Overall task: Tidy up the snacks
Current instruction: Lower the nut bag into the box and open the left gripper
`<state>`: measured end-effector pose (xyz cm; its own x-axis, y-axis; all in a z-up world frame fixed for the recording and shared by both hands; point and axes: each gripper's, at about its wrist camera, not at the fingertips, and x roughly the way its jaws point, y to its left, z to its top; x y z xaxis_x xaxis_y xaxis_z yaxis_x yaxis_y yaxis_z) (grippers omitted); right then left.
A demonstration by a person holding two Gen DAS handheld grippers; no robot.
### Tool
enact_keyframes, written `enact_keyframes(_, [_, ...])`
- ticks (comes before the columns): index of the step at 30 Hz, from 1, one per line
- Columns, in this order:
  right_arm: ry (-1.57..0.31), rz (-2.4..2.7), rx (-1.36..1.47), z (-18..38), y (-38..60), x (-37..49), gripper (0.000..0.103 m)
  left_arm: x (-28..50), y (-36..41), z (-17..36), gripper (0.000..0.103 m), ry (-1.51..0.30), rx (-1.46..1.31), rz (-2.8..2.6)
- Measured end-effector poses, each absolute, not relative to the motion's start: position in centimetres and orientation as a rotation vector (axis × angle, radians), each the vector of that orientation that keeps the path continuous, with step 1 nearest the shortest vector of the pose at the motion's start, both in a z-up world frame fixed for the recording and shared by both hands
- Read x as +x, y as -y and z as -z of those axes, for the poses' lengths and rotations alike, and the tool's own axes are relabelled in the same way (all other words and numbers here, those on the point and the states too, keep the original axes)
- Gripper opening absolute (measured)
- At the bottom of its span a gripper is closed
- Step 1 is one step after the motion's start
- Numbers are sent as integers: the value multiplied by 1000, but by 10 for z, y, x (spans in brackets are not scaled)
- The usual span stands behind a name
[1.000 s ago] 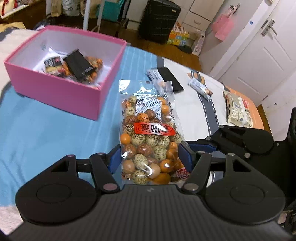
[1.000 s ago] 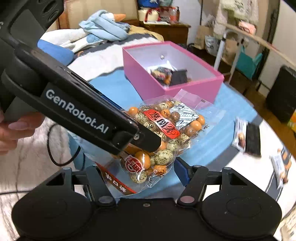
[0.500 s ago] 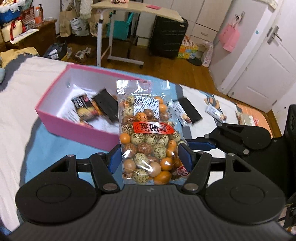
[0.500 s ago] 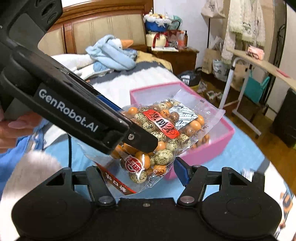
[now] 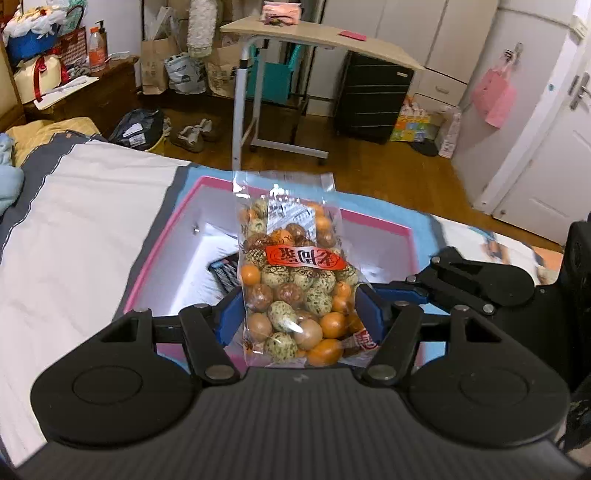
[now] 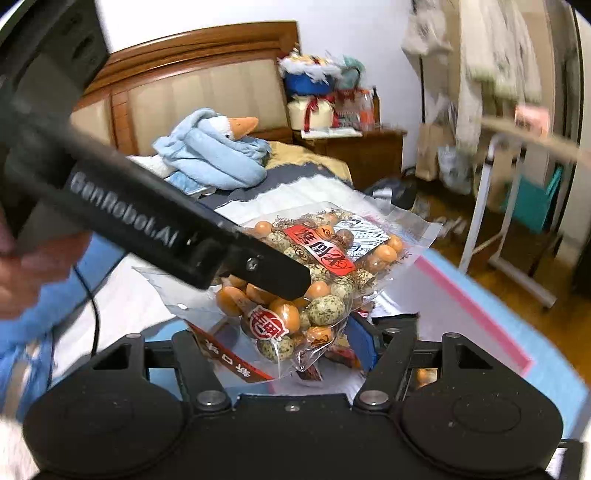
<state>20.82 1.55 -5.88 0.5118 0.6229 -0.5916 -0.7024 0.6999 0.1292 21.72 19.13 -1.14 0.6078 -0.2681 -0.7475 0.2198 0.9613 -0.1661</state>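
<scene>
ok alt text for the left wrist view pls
The left gripper holds a clear bag of coated nuts above an open pink box on a bed; the right gripper reaches in from the right.

Home bedroom: bed [image 5: 92, 206] w/ wooden headboard [image 6: 192, 74], wardrobe [image 5: 424, 29], nightstand [image 6: 362, 151].

Snack bag [image 5: 295, 273] above box [image 5: 373, 221]; box on bed [image 5: 85, 206].
</scene>
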Motion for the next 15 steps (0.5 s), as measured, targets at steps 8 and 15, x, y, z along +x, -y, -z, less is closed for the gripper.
enact_keyframes(8, [-806, -744, -120, 96, -46, 261, 67, 279, -223, 66, 64, -956, -191, 263])
enact_keyframes(15, [-920, -704, -69, 116, -58, 275, 70, 282, -231, 90, 65, -969, -173, 127])
